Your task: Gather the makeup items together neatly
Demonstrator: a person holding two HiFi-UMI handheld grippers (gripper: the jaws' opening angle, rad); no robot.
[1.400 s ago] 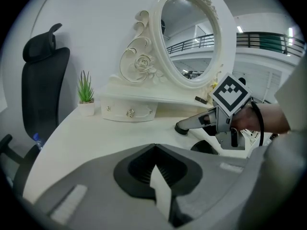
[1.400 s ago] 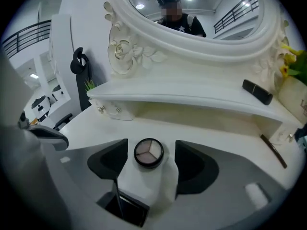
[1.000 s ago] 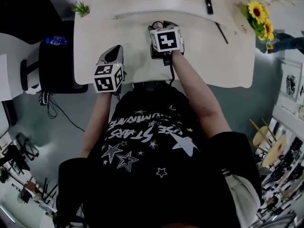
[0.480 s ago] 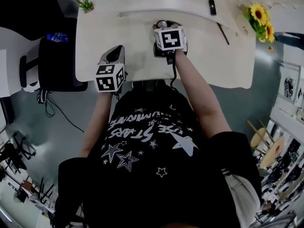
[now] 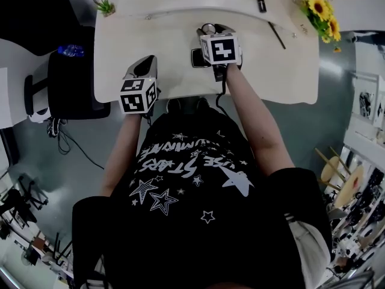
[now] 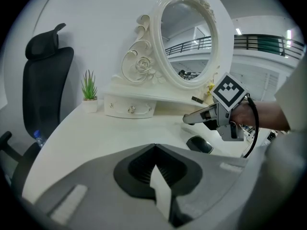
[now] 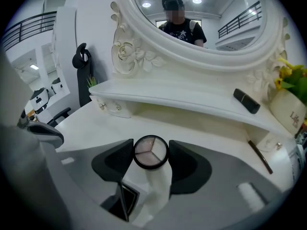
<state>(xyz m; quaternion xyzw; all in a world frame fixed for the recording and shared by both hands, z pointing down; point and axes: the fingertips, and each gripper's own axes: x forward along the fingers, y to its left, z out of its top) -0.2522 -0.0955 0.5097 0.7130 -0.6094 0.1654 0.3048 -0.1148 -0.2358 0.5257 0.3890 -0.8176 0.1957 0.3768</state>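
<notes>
My right gripper is shut on a round black compact with three pale powder sections, held above the white dressing table. In the head view this gripper is at the table's middle. A flat black compact lies on the table just left of it and shows dark below the jaws. A black lipstick lies on the mirror shelf, and a thin dark pencil lies on the table to the right. My left gripper is shut and empty near the front left edge.
An ornate white mirror with a small drawer shelf stands at the back. A small potted plant is at the back left corner and sunflowers at the back right. A black chair stands left of the table.
My right gripper has shifted slightly right and farther back with the round compact, uncovering the flat black compact beside it. The left gripper has stayed put.
</notes>
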